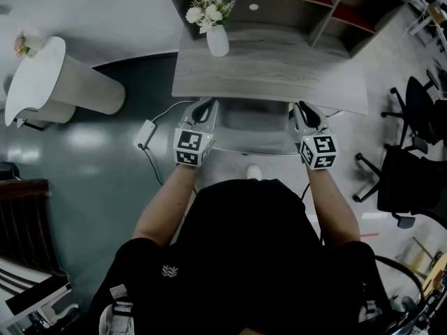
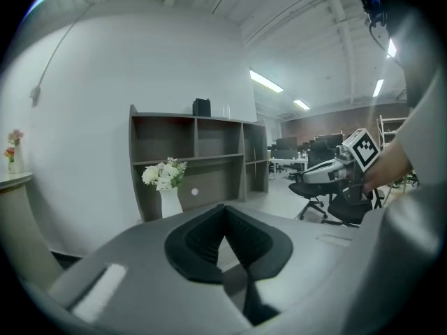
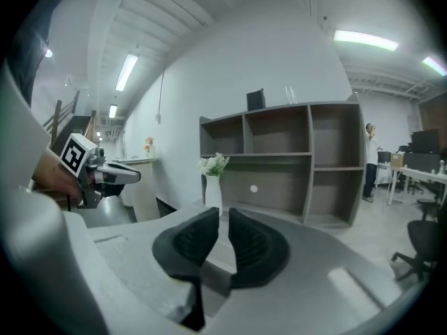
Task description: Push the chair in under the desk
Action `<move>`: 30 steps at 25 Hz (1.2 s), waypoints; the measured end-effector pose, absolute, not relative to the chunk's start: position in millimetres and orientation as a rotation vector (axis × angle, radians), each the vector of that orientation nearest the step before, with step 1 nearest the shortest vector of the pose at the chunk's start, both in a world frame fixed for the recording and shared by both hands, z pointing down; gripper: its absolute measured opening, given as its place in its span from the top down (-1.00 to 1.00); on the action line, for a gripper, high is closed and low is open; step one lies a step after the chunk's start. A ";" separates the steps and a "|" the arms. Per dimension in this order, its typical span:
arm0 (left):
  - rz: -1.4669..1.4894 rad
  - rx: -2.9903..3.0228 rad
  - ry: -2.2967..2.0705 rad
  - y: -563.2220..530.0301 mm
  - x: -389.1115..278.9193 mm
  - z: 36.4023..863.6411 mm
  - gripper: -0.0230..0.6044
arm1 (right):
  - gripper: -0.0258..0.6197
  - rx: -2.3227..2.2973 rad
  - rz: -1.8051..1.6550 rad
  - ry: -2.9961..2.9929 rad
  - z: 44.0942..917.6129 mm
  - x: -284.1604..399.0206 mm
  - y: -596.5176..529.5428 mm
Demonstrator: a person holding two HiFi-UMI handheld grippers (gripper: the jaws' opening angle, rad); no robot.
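At mid-frame, my left gripper [image 1: 204, 109] was closed on nothing and my right gripper [image 1: 305, 112] barely parted, empty, either side of the chair [image 1: 255, 128] at the desk [image 1: 279, 68].

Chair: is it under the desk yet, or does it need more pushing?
Looks done: the chair sits tucked under the front edge of the desk, only its back showing. In hand: nothing; the left gripper has jaws together, the right gripper jaws slightly apart, both empty. Left: apparently nothing more.
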State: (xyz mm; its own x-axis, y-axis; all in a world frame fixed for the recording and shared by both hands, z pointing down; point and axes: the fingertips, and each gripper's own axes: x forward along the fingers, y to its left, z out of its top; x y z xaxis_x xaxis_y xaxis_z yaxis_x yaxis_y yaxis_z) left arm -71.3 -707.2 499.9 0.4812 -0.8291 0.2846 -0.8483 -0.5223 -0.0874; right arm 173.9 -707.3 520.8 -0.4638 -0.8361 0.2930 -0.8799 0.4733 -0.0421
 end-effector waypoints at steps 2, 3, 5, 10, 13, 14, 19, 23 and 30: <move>0.441 2.628 -1.534 -711.1 -74.8 502.1 0.91 | 0.88 1.544 0.287 -2.480 522.4 184.0 -711.1; 0.442 2.617 -1.546 -713.2 -75.9 504.6 0.91 | 0.91 1.577 0.302 -2.471 525.6 190.3 -713.0; 0.458 2.598 -1.566 -715.8 -78.1 510.4 0.91 | 0.92 1.615 0.332 -2.447 535.7 201.0 -714.5; 0.497 2.577 -1.577 -715.9 -80.5 519.9 0.91 | 0.92 1.612 0.347 -2.406 553.2 210.4 -712.5; 0.514 2.575 -1.579 -712.9 -79.8 521.7 0.91 | 0.92 1.612 0.351 -2.405 555.7 212.2 -710.8; 0.515 2.574 -1.581 -712.6 -79.3 521.3 0.91 | 0.92 1.612 0.352 -2.406 555.8 213.2 -711.2; 0.490 2.604 -1.607 -713.7 -76.6 514.2 0.91 | 0.92 1.616 0.368 -2.413 554.9 214.9 -717.2; 0.510 2.604 -1.598 -715.5 -73.4 520.3 0.91 | 0.92 1.616 0.354 -2.419 551.8 214.1 -720.3; 0.512 2.625 -1.600 -717.5 -66.5 517.6 0.91 | 0.92 1.621 0.350 -2.417 551.9 219.4 -722.7</move>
